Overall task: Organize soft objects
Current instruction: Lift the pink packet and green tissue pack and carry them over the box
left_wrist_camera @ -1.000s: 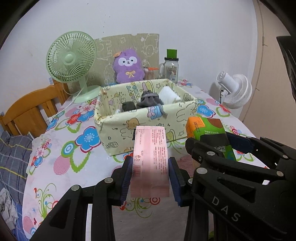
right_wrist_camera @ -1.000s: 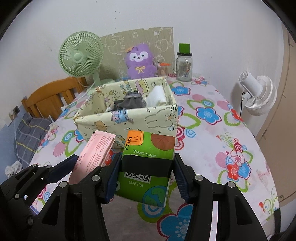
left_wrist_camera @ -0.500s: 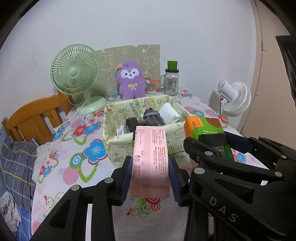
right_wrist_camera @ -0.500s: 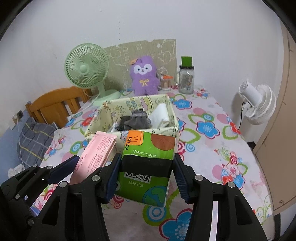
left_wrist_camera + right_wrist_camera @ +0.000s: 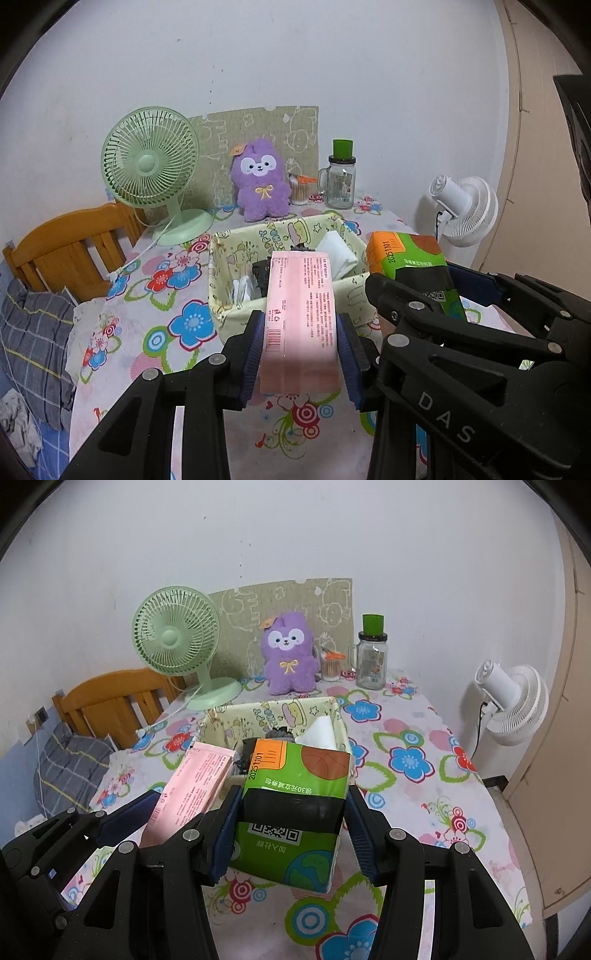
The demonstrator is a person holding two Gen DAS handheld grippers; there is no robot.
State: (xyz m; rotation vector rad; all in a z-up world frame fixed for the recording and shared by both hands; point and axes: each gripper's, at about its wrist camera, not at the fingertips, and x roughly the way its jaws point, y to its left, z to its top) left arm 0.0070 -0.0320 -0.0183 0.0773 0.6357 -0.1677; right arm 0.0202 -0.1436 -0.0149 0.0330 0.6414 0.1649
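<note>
above the table, left gripper is clamped on a pink pack. right gripper squeezes a green pack, both just in front of the bin.

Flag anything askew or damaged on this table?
Nothing damaged or spilled. Only oddity: the fabric bin's left wall sags inward. The pink pack and green pack sit squarely gripped, clear of the table.

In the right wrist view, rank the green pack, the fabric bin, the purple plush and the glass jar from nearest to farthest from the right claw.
1. Green pack: held in the right claw.
2. Fabric bin: just beyond the pack, centre of the table.
3. Purple plush and glass jar: both at the table's far edge, plush left, jar right; too close to call.
</note>
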